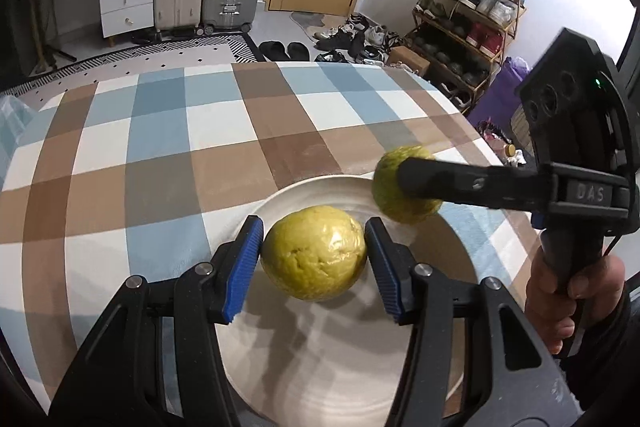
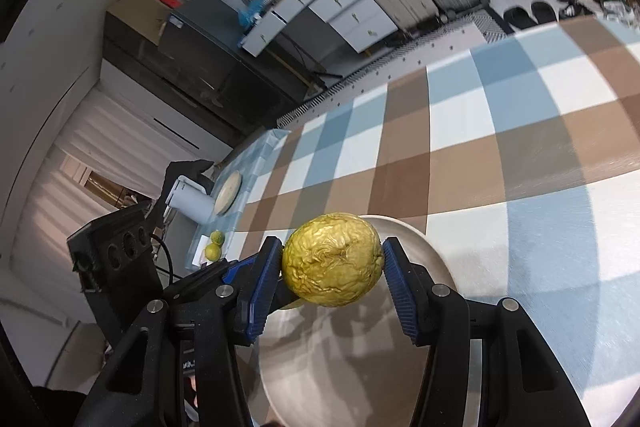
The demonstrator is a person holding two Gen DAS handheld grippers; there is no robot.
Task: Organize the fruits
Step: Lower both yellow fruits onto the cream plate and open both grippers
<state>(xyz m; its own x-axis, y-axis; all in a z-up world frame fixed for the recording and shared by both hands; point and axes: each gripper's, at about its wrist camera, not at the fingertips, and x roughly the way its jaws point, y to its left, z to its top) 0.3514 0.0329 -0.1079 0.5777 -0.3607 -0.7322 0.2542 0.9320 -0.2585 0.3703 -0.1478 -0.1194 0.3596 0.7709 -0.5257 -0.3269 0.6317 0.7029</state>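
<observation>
Looking across the checkered surface, I've got the white plate right below me. My left gripper has its blue fingers pinching 1 yellow-green fruit above the plate's middle. My right gripper clamps a 2nd wrinkled fruit over the plate's far rim. Off at the surface's edge, 2 small fruits sit beside a white cup.

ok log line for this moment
left gripper: shut on yellow fruit | right gripper: shut on wrinkled fruit | both over white plate
</observation>
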